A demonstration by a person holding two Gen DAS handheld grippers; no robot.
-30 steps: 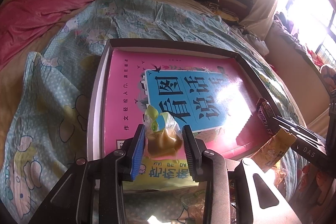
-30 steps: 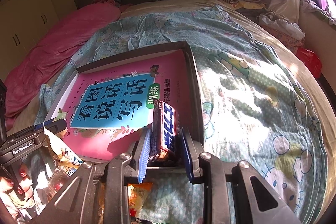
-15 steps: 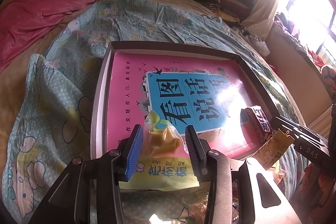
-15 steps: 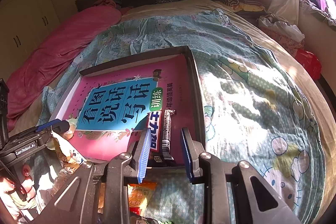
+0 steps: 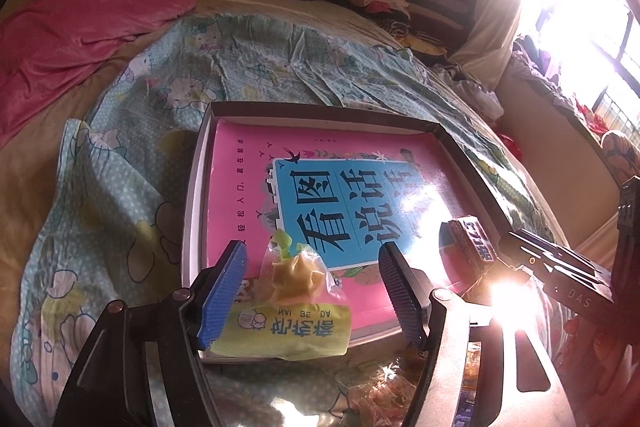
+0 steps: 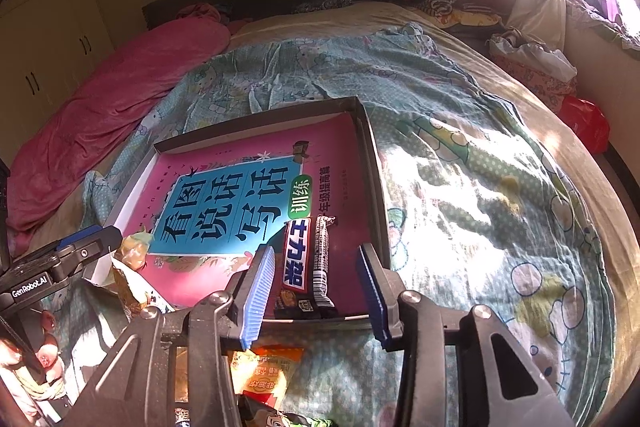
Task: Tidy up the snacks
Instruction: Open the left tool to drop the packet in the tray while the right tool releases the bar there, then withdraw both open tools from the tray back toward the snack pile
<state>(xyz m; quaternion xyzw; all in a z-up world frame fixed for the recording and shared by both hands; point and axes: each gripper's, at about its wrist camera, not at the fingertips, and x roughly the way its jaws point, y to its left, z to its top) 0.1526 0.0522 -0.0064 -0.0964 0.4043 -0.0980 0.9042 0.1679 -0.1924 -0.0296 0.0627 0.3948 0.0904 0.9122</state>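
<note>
bar (image 6: 308,263) lies in box (image 6: 372,183), between right gripper (image 6: 316,291) jaws, opening, pads clear | yellow bag (image 5: 288,315) on box near edge, between left gripper (image 5: 316,291) jaws, opening, untouched | advice: open fully, lift straight back, avoid dragging wrappers

Both views are fisheye cameras mounted just behind a tool, looking forward along its two fingers and tilted downward onto the bed (image 5: 132,163). The left wrist view sits close over the near left corner of the shallow box (image 5: 196,187), its own left tool (image 5: 316,291) filling the lower frame. The right wrist view hovers close at the box's (image 6: 372,163) near right corner, behind the right tool (image 6: 316,291). Both views share the box, the pink book (image 5: 240,179) (image 6: 340,155) inside it, and the bed beyond. Each also catches the other tool at its edge.
</note>
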